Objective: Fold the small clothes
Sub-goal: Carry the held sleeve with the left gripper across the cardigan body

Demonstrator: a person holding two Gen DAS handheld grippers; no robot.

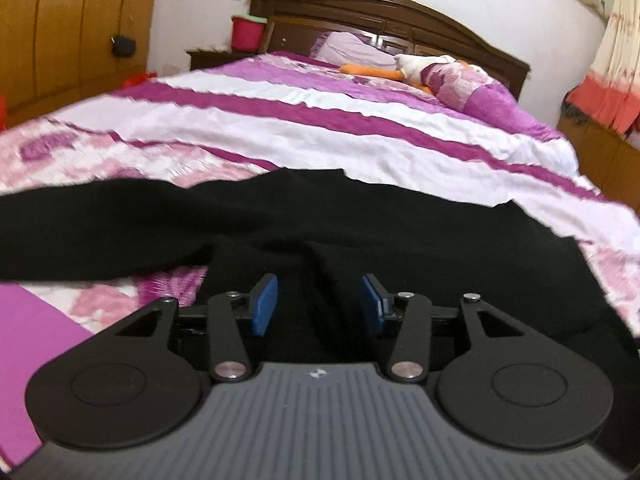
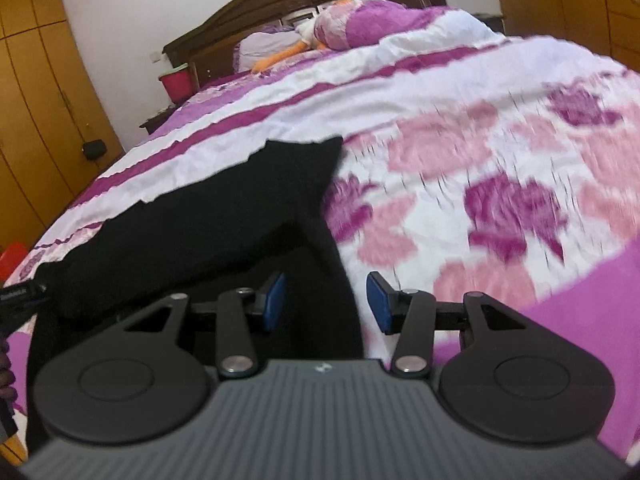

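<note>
- Black garment (image 1: 280, 216): matte, soft cloth, creased; spreads as a wide dark band across the lower middle of the left wrist view. In the right wrist view it fills the left centre, ending in a pointed corner at the upper middle.
- Left gripper (image 1: 319, 304): black metal linkage arms, blue rubbery pads (image 1: 264, 305), ribbed grey housing at the bottom. Jaws parted; a ridge of the black cloth lies between the pads, neither visibly pressing it.
- Right gripper (image 2: 326, 304): same build. Jaws parted; black cloth fills the gap on the left pad's side, the right pad standing clear over the bedspread.
- Bedspread (image 1: 360, 128): quilted, wrinkled fabric; white and magenta stripes, pink and purple rose print, plain purple border at the lower edges.
- Headboard (image 1: 400, 16): dark carved wood, arched, upper centre.
- Plush toy (image 1: 416, 65): white and orange, by the pillows.
- Red bucket (image 1: 247, 32): green rim, upper left.
- Left view only: curtain (image 1: 616, 60), upper right.
- Right view only: the other gripper's tip (image 2: 20, 294) at the left edge, at the garment's end.
</note>
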